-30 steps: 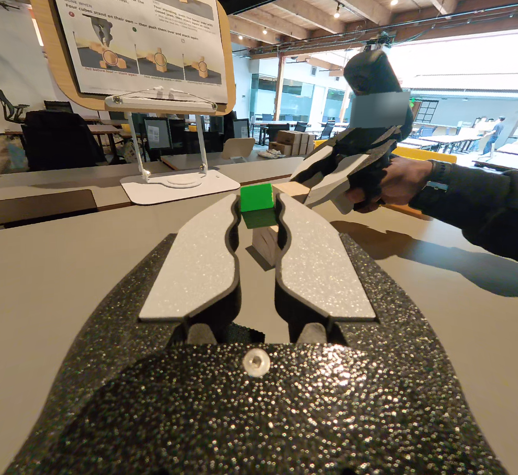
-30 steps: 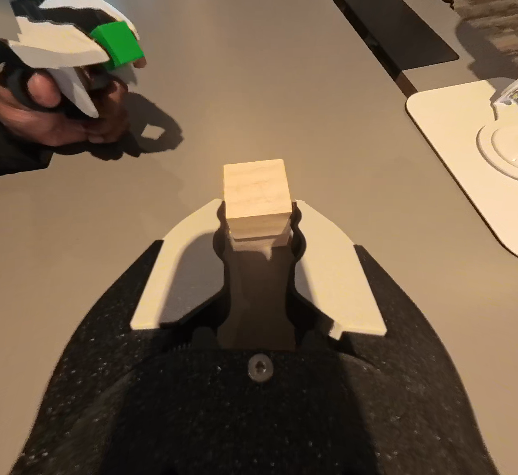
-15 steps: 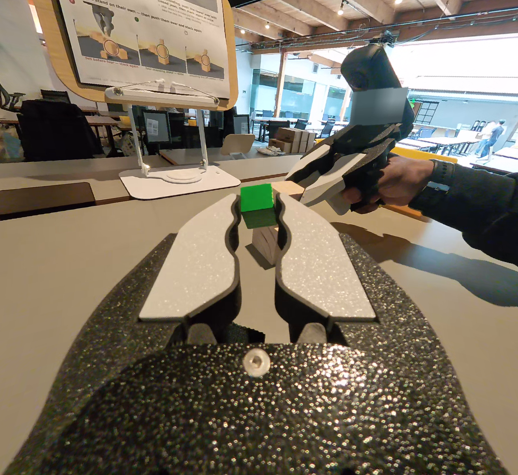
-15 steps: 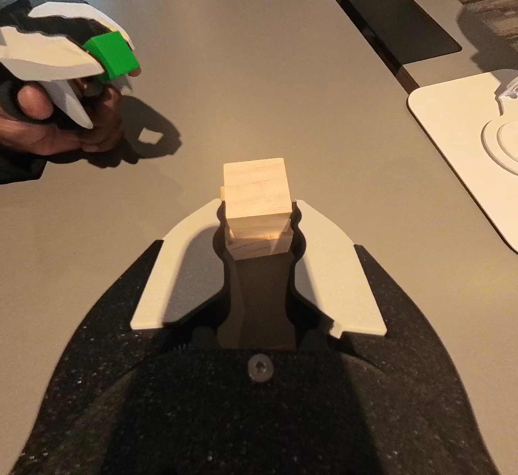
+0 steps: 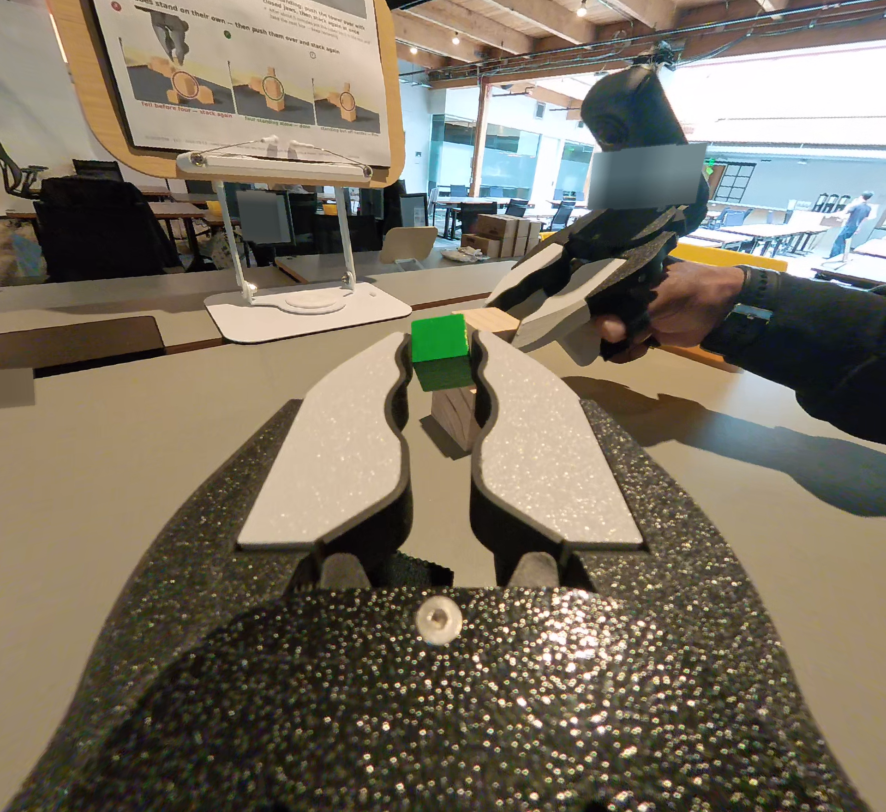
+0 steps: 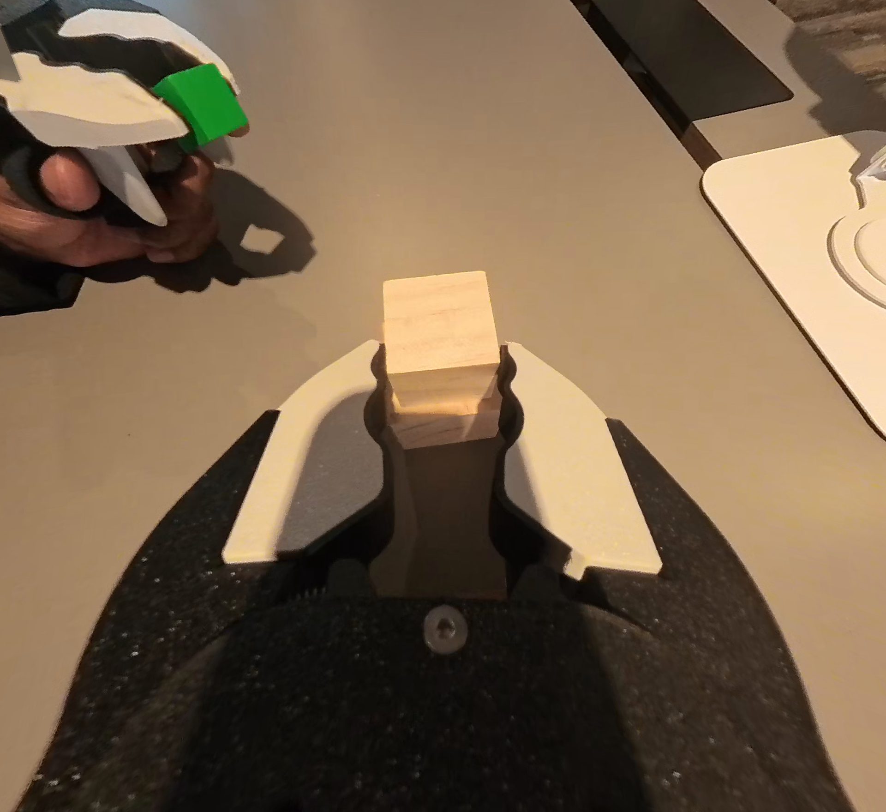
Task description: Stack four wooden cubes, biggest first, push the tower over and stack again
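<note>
The right gripper was closed on a pale wooden cube, holding it over, or perhaps on, the two larger cubes stacked on the grey worktop; whether it was touching them could not be told. The left gripper was clamped on the small green cube, held in the air to the stack's left. As I judged it, the third cube was being placed, so the next move called for squaring it up, letting go gently and drawing back so the green one could go on top. The cubes were plain, sharp-edged, matt wood with faint grain; the green one was painted smooth. The worktop looked flat and matt. A white stand base lay well apart.
</note>
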Demonstrator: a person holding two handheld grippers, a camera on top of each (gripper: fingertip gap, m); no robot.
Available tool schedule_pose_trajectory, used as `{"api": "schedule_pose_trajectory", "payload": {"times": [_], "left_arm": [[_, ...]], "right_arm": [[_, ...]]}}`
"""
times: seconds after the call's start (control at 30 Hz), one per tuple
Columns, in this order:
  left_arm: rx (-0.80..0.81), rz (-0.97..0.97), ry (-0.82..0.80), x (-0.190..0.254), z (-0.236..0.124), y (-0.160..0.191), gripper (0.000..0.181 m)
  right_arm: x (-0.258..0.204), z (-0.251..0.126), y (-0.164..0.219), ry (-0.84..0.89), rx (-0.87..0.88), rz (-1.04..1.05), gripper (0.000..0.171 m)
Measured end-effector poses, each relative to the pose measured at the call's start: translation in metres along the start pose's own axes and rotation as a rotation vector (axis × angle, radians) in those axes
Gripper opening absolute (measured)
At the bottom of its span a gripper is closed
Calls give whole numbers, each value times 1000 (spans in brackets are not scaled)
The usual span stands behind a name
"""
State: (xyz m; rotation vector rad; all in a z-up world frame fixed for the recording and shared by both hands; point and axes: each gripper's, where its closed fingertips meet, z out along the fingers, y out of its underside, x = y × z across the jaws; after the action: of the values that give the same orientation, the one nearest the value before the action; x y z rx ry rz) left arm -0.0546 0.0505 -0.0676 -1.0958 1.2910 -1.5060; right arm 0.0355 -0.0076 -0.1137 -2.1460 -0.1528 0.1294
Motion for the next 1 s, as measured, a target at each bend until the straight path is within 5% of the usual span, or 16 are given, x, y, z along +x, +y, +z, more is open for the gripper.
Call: {"api": "schedule_pose_trajectory", "payload": {"times": [0.13,0.27,0.57,1.0], "left_arm": [[1,0,0,0,0,0,22],[-4,-2,1,0,1,0,22],[2,-12,1,-1,0,0,22],[-8,0,9,1,1,1,22]], "right_arm": [[-5,-3,2,-19,32,14,72],[-3,-1,10,-5,77,60,78],[-1,18,38,38,-57,-13,58],[-3,11,40,-53,-66,-46,62]]}}
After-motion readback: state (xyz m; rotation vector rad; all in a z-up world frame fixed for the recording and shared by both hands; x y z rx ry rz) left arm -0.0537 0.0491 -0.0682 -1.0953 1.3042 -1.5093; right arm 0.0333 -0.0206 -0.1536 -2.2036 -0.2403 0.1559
